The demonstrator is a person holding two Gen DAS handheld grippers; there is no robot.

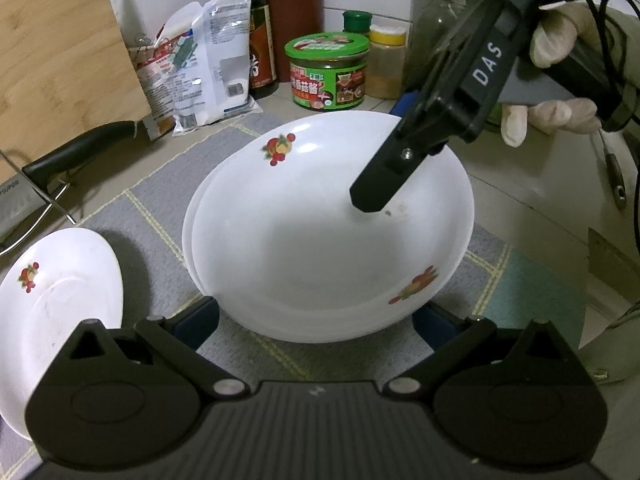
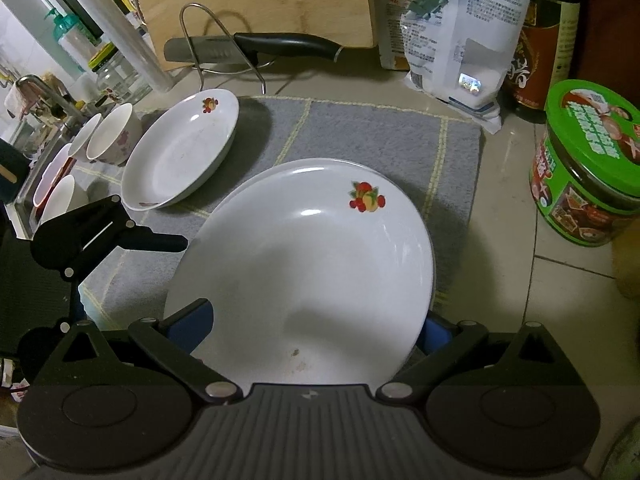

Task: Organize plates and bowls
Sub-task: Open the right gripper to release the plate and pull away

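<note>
Plates (image 1: 320, 240) stacked on the mat (image 2: 360, 132); both grippers' fingers apart; only the right wrist view shows cups (image 2: 114, 136) at the mat's left edge

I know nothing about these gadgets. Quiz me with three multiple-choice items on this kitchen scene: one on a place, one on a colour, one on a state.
1. Where does the smaller plate lie?
A. on the grey mat
B. in the sink
C. on the cutting board

2. What colour is the lid of the round tin?
A. yellow
B. green
C. black

3. How is the big plate sitting?
A. broken in pieces
B. upside down
C. stacked on another plate

Answers:
1 A, the grey mat shows under it.
2 B, the lid is bright green.
3 C, a second rim peeks out at its left edge.
</note>
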